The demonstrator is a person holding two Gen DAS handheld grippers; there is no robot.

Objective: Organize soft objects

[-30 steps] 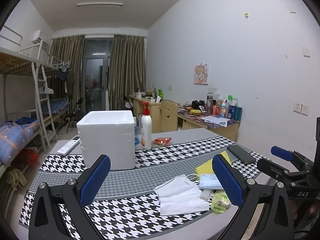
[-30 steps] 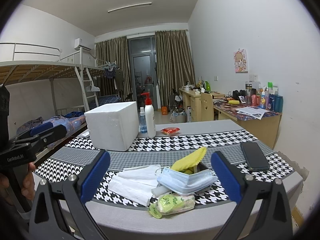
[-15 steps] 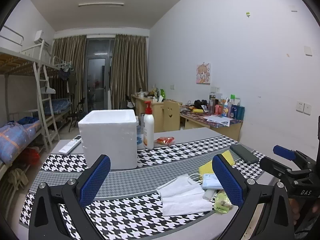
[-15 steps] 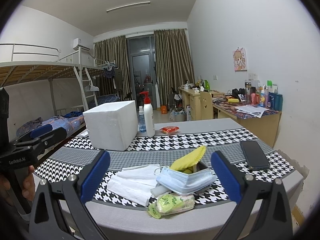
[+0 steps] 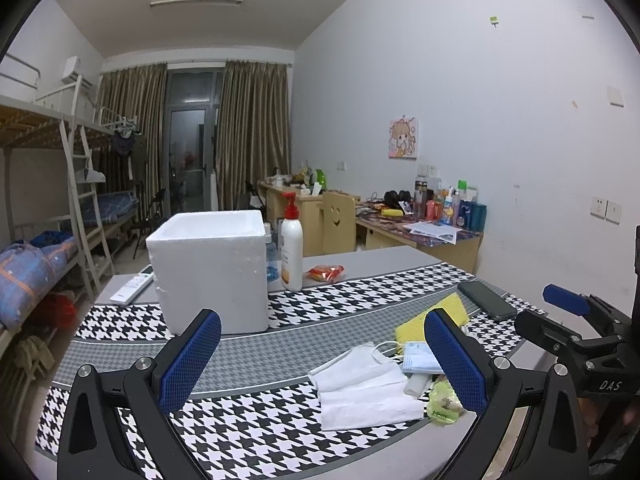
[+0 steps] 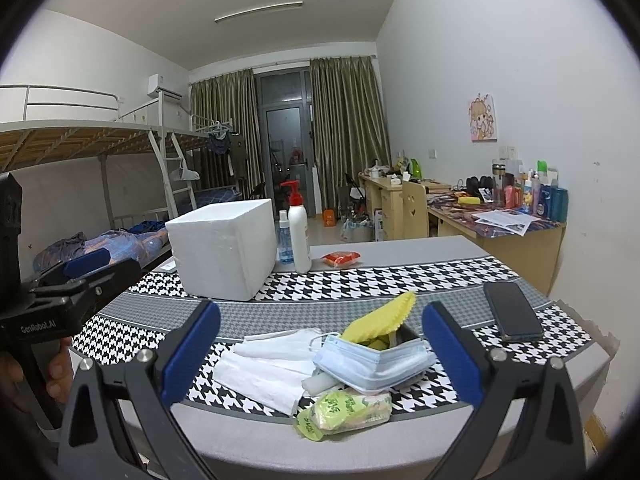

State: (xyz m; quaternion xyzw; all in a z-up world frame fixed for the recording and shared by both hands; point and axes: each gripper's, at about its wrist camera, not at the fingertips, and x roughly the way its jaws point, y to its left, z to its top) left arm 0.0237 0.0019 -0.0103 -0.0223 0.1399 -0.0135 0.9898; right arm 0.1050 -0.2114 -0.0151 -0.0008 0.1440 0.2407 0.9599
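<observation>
A pile of soft things lies near the table's front edge: white tissues (image 6: 264,368) (image 5: 364,390), a blue face mask (image 6: 376,362) (image 5: 420,360), a yellow sponge cloth (image 6: 380,316) (image 5: 424,320) and a green wipes packet (image 6: 344,408) (image 5: 442,400). A white foam box (image 5: 210,268) (image 6: 224,248) stands open-topped further back. My left gripper (image 5: 320,364) is open and empty, held above the table short of the pile. My right gripper (image 6: 320,360) is open and empty, its jaws framing the pile from the front.
A black phone (image 6: 512,316) (image 5: 486,300) lies at the right. A pump bottle (image 5: 291,248), a small spray bottle (image 6: 285,240) and a red snack packet (image 6: 341,258) stand behind the box. A remote (image 5: 132,288) lies at the far left. The houndstooth tablecloth (image 5: 240,432) covers the table.
Both grippers have drifted only slightly; the left view has shifted a little so the box and pile sit marginally further right. Jaws stay open.
</observation>
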